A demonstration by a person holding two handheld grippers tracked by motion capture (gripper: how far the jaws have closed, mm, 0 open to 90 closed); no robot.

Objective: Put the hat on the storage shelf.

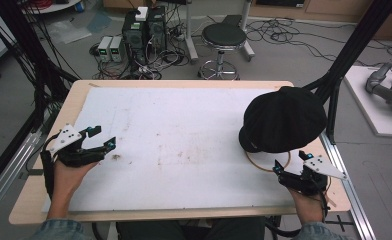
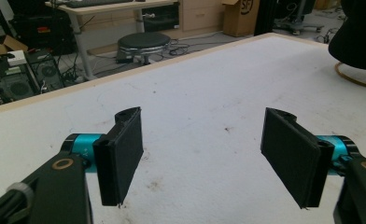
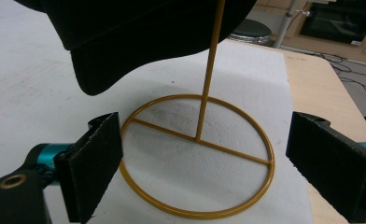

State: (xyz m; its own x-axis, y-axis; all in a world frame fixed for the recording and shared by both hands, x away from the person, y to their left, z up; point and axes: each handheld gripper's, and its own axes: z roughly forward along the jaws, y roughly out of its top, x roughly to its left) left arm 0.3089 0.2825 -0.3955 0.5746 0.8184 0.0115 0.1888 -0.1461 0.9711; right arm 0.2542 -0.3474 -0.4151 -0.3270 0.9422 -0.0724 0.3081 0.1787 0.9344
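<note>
A black cap [image 1: 284,120] hangs on a gold wire stand [image 1: 264,167] at the right side of the white mat [image 1: 184,130]. In the right gripper view the cap [image 3: 139,32] sits atop the thin upright rod, above the stand's round base ring [image 3: 195,212]. My right gripper [image 1: 291,161] is open just in front of that ring, its jaws [image 3: 214,163] wide apart on either side of it and touching nothing. My left gripper [image 1: 104,137] is open low over the mat at the far left, with nothing between its jaws [image 2: 202,158]. The cap [image 2: 358,32] shows far off to its right.
A black frame post [image 1: 334,100] rises close behind the cap at the table's right edge. Beyond the table stand a round stool [image 1: 224,37], computer boxes [image 1: 144,30] and loose cables on the floor. A grey machine [image 1: 389,87] lies on a side table at right.
</note>
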